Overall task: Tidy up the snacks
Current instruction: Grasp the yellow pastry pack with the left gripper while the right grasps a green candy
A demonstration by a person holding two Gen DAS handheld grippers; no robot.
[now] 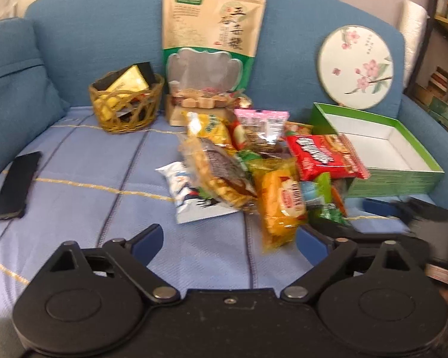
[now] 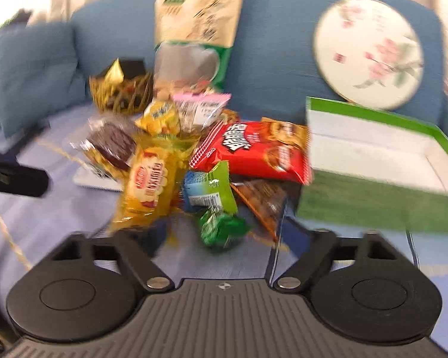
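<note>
- One green box point(image 1: 394, 179), at 3 o'clock.
- One woven basket point(image 1: 125, 113), at 10 o'clock.
- One tall pouch point(image 1: 213, 35), at 12 o'clock.
- One black phone point(image 1: 16, 185), at 9 o'clock.
- One round fan point(image 1: 355, 65), at 2 o'clock.

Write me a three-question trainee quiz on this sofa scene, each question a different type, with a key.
1. True or false: the green box already holds several snack packets.
2. Multiple choice: the woven basket sits where relative to the snack pile? A) to its left, near the backrest B) to its right C) inside the green box
3. Fill in: the red snack bag lies right beside the ____ box.

Key
1. False; only its white bare inside shows.
2. A
3. green

Both the left hand-held gripper and the right hand-held gripper are open and hold nothing.
</note>
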